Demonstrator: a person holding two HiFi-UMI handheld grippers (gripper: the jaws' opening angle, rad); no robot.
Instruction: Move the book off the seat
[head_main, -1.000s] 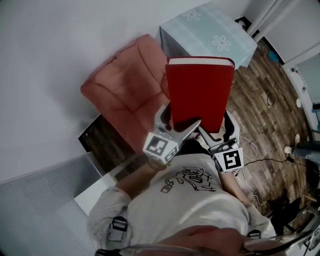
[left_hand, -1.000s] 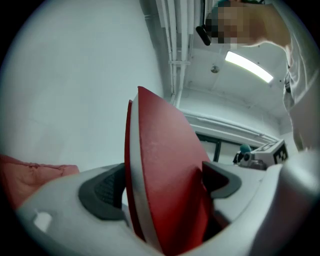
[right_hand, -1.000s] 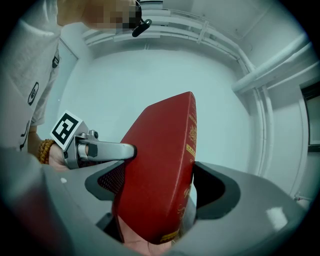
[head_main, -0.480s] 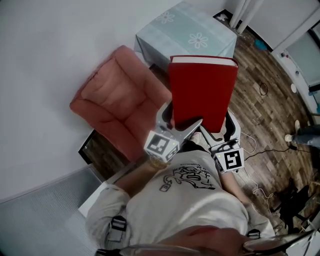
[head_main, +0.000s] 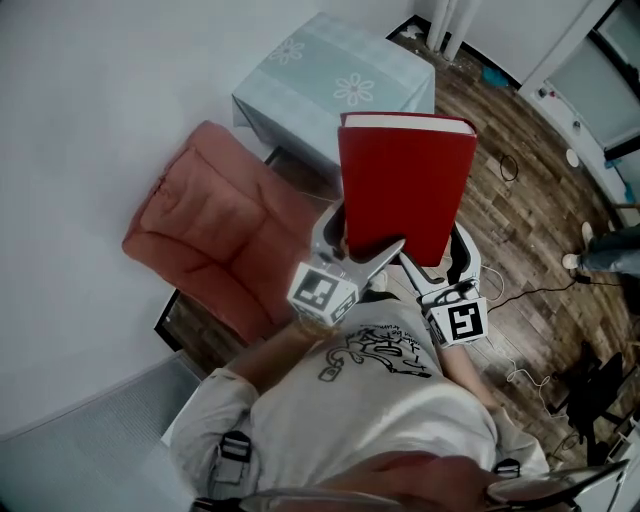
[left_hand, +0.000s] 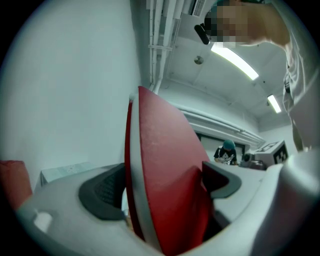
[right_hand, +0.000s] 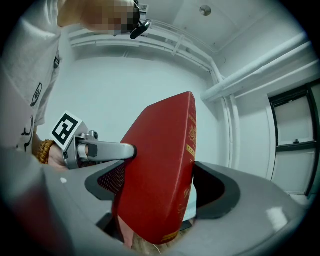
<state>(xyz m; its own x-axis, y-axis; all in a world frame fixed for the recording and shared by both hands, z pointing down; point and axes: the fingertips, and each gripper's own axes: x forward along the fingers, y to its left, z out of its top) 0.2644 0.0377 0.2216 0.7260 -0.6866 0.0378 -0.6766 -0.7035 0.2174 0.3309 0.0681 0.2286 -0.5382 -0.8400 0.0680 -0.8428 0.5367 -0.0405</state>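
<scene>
left tool (left_hand: 160, 187) + right tool (right_hand: 160, 187) clamp red book (head_main: 405, 185) | gilt spine print (right_hand: 191, 137): right gripper view only

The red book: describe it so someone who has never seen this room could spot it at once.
Find the pink armchair beside the pale blue flowered table. Right of the chair, the book is held aloft by the left hand-held gripper and right hand-held gripper. Nothing else is solid bright red.
</scene>
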